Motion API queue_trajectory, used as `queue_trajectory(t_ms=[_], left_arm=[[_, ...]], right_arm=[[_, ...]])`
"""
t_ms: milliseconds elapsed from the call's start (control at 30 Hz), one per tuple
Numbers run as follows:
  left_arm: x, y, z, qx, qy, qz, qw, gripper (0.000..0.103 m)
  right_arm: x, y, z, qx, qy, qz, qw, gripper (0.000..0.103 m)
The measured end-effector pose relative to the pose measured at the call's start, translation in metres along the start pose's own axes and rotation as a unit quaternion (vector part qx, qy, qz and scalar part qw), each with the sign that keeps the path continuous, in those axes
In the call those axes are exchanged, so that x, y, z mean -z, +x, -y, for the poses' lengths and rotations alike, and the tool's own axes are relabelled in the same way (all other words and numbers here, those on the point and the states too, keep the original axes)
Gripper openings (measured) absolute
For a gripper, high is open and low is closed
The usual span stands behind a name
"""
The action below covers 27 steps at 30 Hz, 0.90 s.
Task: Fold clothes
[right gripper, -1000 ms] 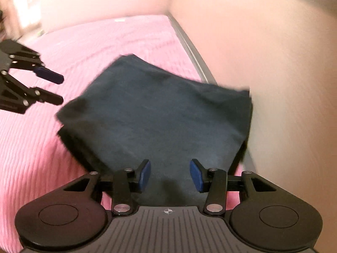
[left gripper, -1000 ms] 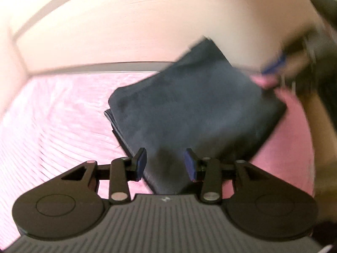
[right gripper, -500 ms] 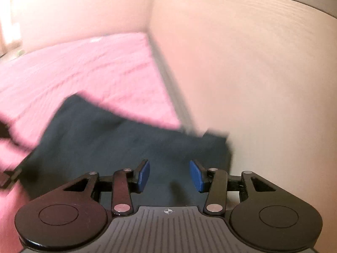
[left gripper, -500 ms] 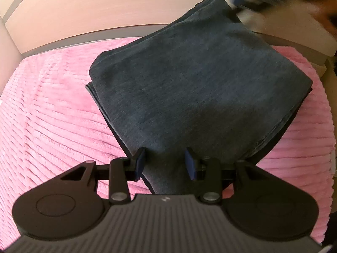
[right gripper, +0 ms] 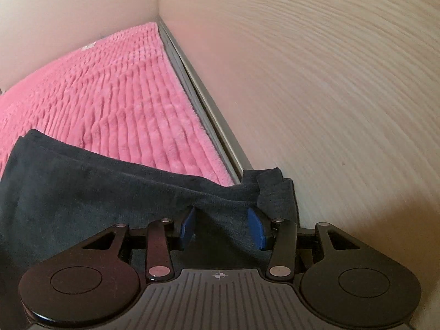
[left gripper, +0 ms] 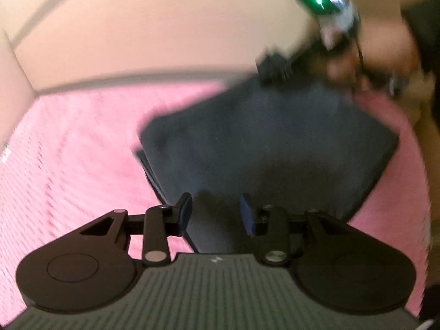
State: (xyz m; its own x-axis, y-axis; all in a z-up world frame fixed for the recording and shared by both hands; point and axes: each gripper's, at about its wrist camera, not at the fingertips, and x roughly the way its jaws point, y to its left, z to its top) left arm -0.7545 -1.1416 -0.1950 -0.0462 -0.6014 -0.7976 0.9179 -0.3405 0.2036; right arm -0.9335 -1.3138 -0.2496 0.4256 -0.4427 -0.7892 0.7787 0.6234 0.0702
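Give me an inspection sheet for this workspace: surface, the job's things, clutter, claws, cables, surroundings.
Surface: pink ribbed blanket, running up to the wall.
Job's things: dark garment, folded into a rough square, lying on the blanket; one corner bunched against the wall.
Clutter: nothing seen.
Claws: left claw open over the garment's near edge; right claw open at the garment's far corner, cloth between its pads.
Cables: nothing seen.
Surroundings: pale wood-grain wall, grey trim strip along its base.
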Motion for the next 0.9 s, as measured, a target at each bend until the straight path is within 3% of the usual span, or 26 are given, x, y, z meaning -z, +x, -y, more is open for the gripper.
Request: queue_trajectory(t_ms=[133,267,333,400,467,567,667,767,833,900], left_arm=[[-0.031,0.020,-0.029,-0.016,-0.046,0.016,0.9987,0.034],[-0.041,0.060,-0.052,-0.020,-0.064,0.001,0.9978,0.034],[-0.038,0.078,-0.060,-0.027,-0.069,-0.019,0.9970,0.035],[-0.033,0.090,-0.066,-0.020,-0.080,-0.027,0.9962,0.036],[-0.032,0.095,-0.061,-0.026,-0.054,-0.028,0.9978,0.036],[-0.038,0.080,-0.055,-0.030,-0.020,-0.032,0.9988,0.036],[-0.026,0.046,-0.049,-0.034,-0.021,-0.016,0.9990,0.034],[-0.001,0.020,-0.033,-0.005,-0.063,-0.018,0.9979,0.034],[0.016,0.016,-0.017,0.018,-0.081,-0.038,0.9958,0.034],[0.030,0.023,0.010,0.012,-0.033,-0.069,0.9970,0.036]], right_arm=[[0.000,0.005,-0.013,0.017,-0.023,0.011,1.000,0.046],[0.010,-0.036,-0.035,0.014,-0.051,0.068,0.996,0.046],[0.027,-0.045,-0.039,0.002,-0.037,0.059,0.998,0.046],[0.048,-0.041,-0.036,-0.011,-0.007,0.024,1.000,0.046],[0.066,-0.036,-0.029,-0.021,0.020,-0.006,1.000,0.046],[0.075,-0.052,-0.029,-0.019,0.031,-0.011,0.999,0.046],[0.082,-0.078,-0.033,-0.019,0.049,-0.004,0.999,0.046],[0.099,-0.091,-0.043,-0.035,0.055,-0.024,0.998,0.046],[0.111,-0.085,-0.051,-0.044,0.048,-0.051,0.997,0.048],[0.114,-0.080,-0.061,-0.038,0.012,-0.058,0.997,0.053]])
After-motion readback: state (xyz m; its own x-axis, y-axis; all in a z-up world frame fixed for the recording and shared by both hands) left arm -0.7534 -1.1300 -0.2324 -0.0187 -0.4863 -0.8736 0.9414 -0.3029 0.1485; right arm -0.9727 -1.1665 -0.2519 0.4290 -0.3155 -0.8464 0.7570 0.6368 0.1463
